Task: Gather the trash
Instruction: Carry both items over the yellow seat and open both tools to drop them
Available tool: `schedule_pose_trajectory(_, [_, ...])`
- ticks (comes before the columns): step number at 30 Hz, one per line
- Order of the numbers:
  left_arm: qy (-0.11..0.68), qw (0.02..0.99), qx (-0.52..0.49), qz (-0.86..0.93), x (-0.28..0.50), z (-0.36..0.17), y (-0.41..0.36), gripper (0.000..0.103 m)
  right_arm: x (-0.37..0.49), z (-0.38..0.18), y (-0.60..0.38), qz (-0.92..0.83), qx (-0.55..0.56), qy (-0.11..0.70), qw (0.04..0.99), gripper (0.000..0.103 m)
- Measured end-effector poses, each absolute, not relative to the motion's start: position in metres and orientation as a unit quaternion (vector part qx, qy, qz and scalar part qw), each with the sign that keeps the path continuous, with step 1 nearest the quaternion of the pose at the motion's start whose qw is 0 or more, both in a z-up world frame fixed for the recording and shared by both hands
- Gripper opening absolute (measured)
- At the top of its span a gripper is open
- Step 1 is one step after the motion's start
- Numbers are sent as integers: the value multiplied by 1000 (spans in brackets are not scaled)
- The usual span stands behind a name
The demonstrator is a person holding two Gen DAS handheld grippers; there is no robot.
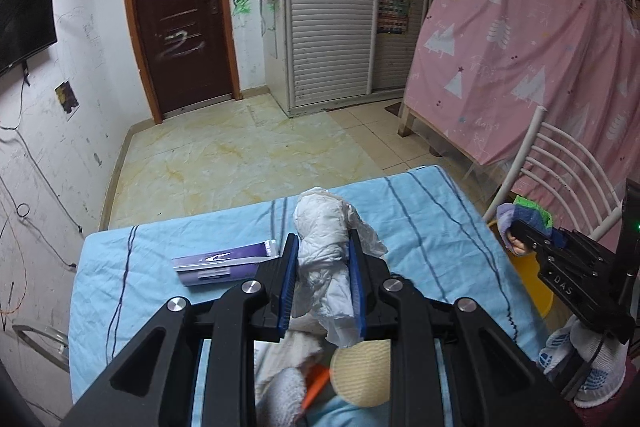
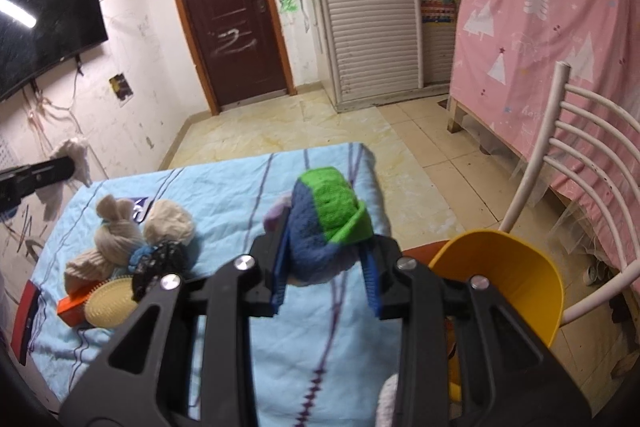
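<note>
Left tool [image 1: 323,259] clenched on crumpled white tissue [image 1: 326,227], raised above blue-clothed desk [image 1: 420,219]. Right tool [image 2: 326,259] clamped around blue-green rolled cloth [image 2: 328,223], beside yellow bin [image 2: 516,275].

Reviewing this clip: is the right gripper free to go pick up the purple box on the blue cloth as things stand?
Probably not yet. The right gripper is shut on a rolled blue-green cloth, so its jaws are occupied. The purple box also lies nearer the left gripper, itself holding crumpled white paper.
</note>
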State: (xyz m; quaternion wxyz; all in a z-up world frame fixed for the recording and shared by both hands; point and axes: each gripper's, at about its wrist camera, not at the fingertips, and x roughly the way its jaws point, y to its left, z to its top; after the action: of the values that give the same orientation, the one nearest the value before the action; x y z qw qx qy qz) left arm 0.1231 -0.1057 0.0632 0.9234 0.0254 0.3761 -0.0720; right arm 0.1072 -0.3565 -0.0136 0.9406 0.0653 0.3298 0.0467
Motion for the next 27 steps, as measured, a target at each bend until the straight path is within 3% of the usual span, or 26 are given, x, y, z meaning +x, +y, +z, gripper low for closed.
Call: schedule_pose_trajectory(27, [360,916,42,-169,128,61,-266,14,85,-54,-484,-75,123,311,939,30])
